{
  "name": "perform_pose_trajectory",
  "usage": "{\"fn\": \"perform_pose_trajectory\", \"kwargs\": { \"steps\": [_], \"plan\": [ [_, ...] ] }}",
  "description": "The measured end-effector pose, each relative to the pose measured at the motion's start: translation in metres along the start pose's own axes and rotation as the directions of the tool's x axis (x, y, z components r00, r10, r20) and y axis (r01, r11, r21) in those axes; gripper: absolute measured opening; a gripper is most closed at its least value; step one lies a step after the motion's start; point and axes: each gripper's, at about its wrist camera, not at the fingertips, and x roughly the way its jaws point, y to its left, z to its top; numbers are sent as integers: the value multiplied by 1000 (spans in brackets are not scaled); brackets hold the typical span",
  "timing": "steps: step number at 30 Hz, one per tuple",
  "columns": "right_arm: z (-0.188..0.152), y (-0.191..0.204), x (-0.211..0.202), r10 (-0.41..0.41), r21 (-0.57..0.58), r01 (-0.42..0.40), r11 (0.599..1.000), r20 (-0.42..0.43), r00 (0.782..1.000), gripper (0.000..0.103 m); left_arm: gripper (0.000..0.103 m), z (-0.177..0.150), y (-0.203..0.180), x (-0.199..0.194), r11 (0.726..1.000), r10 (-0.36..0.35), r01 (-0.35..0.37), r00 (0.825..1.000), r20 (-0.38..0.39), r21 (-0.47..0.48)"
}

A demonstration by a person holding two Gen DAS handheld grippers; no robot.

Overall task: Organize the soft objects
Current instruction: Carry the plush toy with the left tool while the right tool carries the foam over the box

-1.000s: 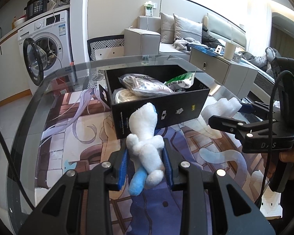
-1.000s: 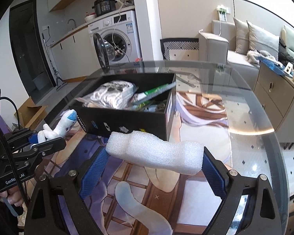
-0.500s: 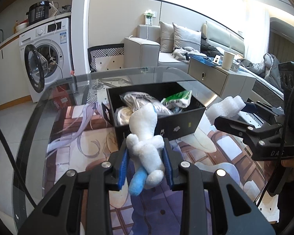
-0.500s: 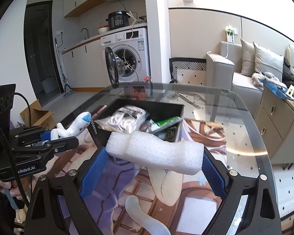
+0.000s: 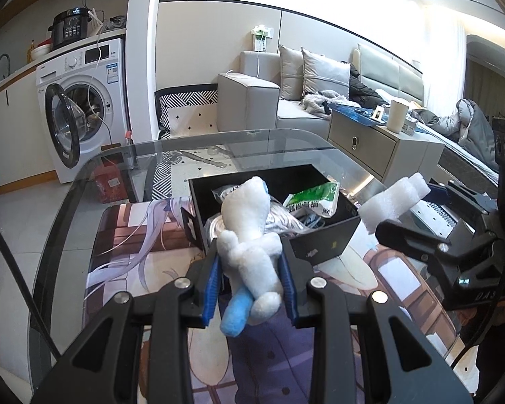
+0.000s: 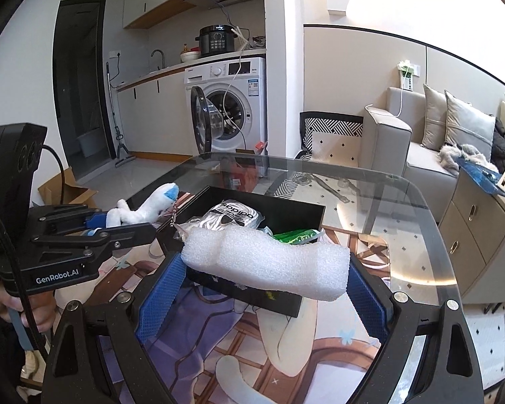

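Note:
My left gripper is shut on a white plush toy with a blue tail, held in the air over the near wall of the black box. Its head pokes forward above the box's contents. My right gripper is shut on a white foam block, gripped end to end and lifted just above the box. Each gripper shows in the other's view: the right gripper with the foam, and the left gripper with the plush. The box holds a clear packet and a green packet.
The box stands on a printed mat covering a glass table. A washing machine with its door open stands behind left, a grey sofa and a low cabinet behind right. A hand grips the left tool's handle.
Both grippers have risen with their loads, so I look down into the box more steeply. The plush now hangs over the box's near wall, and the foam sits closer above it.

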Motion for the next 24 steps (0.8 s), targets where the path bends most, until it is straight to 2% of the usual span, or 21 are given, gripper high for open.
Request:
{"fn": "perform_pose_trajectory", "kwargs": {
  "steps": [24],
  "plan": [
    [20, 2, 26, -2, -73, 1, 997, -12, 1000, 94, 30, 28, 7, 33, 999, -17, 18, 1000, 12, -40]
  ]
}}
